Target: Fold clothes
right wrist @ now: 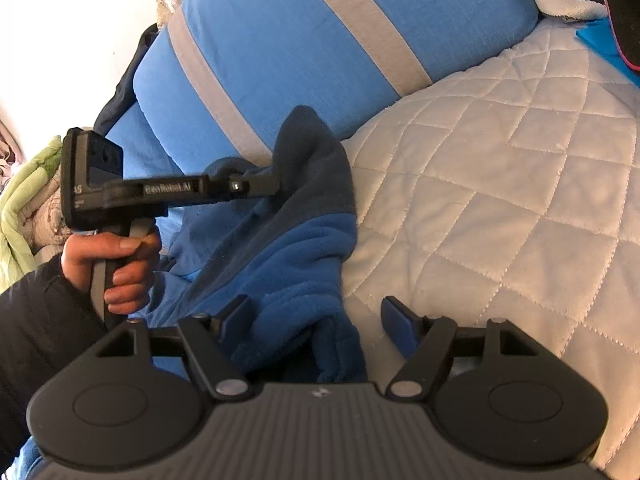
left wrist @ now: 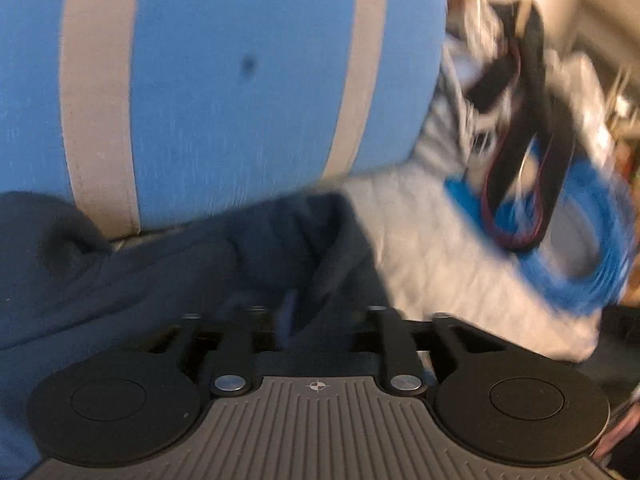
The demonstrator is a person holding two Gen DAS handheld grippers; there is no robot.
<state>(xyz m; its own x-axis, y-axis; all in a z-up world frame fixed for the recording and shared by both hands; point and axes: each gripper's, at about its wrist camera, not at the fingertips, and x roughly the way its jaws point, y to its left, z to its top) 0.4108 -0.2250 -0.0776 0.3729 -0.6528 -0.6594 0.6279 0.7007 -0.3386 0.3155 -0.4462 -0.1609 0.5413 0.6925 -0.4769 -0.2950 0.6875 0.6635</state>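
Pinching navy hem of fleece garment, left claw; right claw spread; quilt rightward open.

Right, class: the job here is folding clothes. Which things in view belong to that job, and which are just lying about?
Part of the job:
- blue fleece garment
- left gripper, its tip at the garment's dark edge
- right gripper, jaws open with fleece between them

Just lying about:
- blue pillow with grey stripes
- white quilted cover
- coil of blue cable
- black strap
- green quilt
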